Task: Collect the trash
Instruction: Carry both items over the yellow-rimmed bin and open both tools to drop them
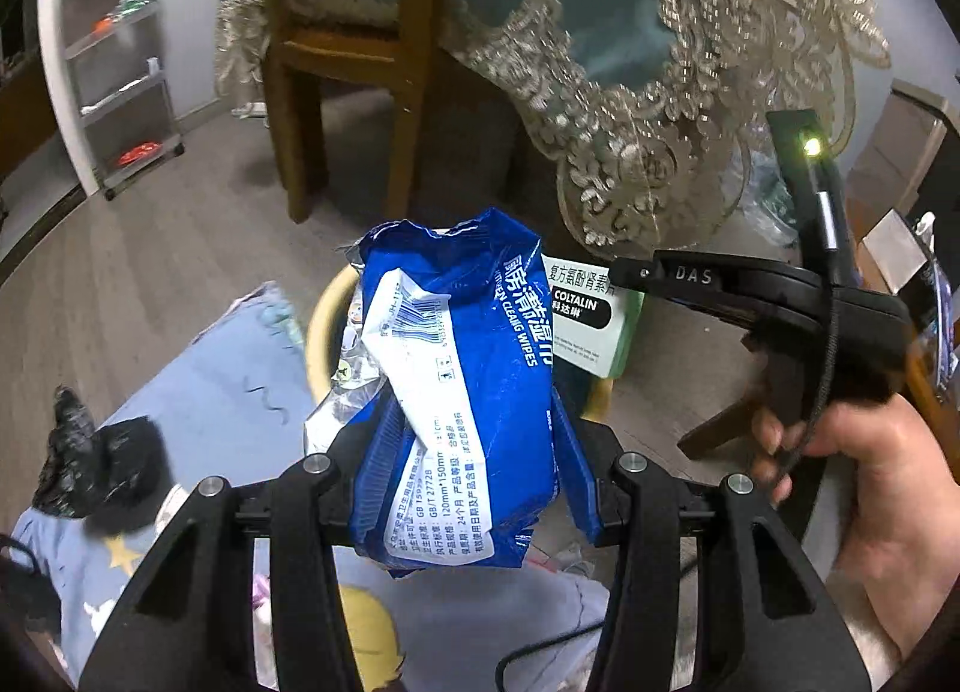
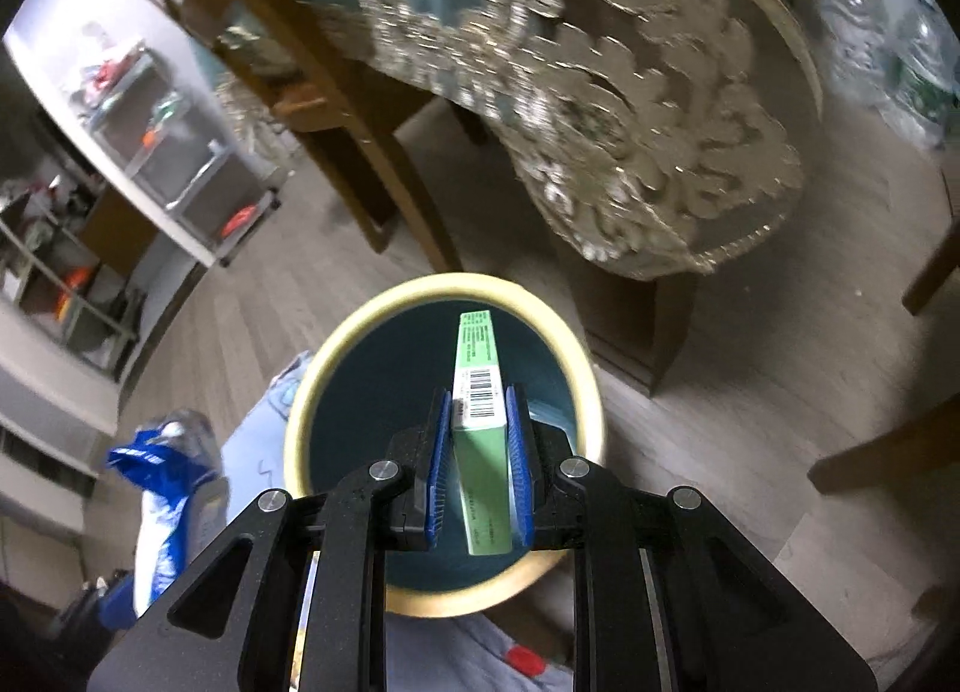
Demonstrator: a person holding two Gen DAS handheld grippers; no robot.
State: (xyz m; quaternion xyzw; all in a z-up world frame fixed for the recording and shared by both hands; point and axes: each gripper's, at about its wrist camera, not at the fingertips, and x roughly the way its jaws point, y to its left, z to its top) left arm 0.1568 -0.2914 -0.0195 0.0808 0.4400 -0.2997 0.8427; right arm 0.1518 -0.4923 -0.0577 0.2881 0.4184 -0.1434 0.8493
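Observation:
My left gripper [image 1: 471,452] is shut on a blue and white wet-wipes packet [image 1: 456,356], held upright above a round bin with a cream rim [image 1: 315,332]. The packet also shows in the right wrist view [image 2: 162,488] at the lower left. My right gripper [image 2: 480,440] is shut on a green and white medicine box [image 2: 480,392], held right over the bin's dark opening [image 2: 372,392]. In the left wrist view the right gripper [image 1: 636,272] holds the box [image 1: 591,314] just right of the packet.
A wooden chair [image 1: 336,68] and a table with a lace-edged teal cloth [image 1: 630,110] stand behind the bin. A white shelf cart [image 1: 114,62] is at the left. A light blue cloth [image 1: 228,392] and a black bag [image 1: 90,458] lie on the floor.

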